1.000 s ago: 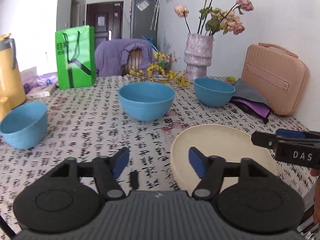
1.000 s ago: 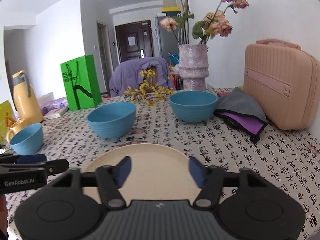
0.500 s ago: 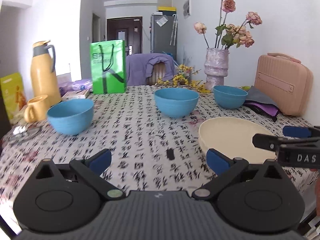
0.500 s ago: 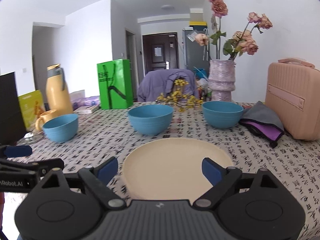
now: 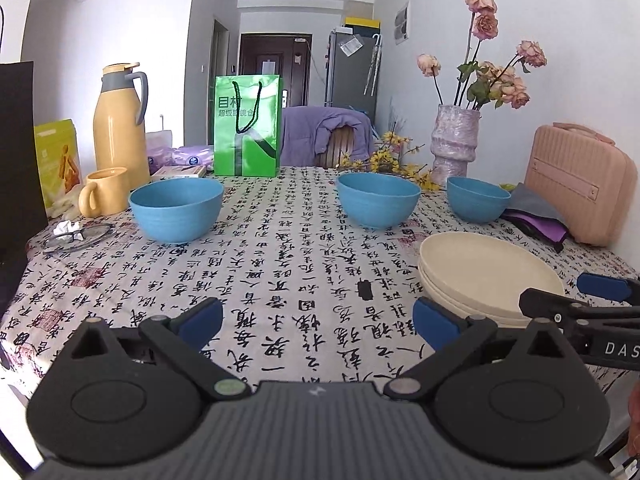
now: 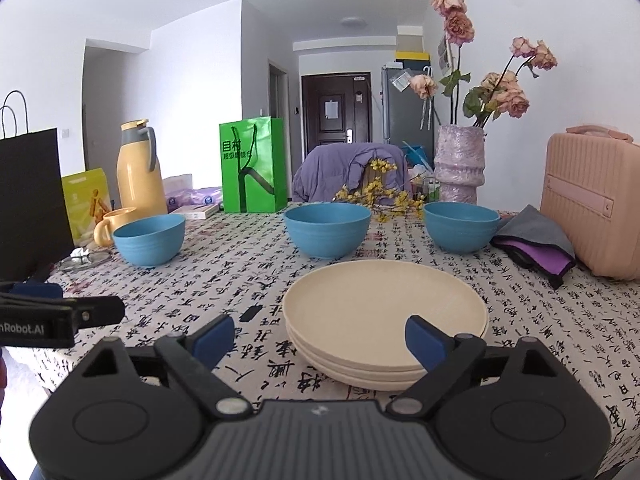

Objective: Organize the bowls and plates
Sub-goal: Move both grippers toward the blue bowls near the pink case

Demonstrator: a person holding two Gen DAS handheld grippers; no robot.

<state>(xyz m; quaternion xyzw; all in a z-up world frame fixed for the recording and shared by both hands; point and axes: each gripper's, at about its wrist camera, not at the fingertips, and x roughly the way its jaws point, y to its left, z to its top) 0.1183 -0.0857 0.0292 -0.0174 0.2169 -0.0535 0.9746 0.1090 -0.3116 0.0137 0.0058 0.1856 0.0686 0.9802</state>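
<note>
Plates [image 6: 384, 312] stacked (bowls [image 6: 326, 230] apart)

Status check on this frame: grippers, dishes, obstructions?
Left gripper and right gripper open, empty. Cream plates stacked; three blue bowls still separate. Nothing in the way.

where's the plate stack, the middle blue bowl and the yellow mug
plate stack [image 6: 384, 304], right wrist view, bare top face of the top plate
middle blue bowl [image 6: 326, 236], right wrist view, front of its outer wall
yellow mug [image 5: 110, 194], left wrist view, side of its body
</note>
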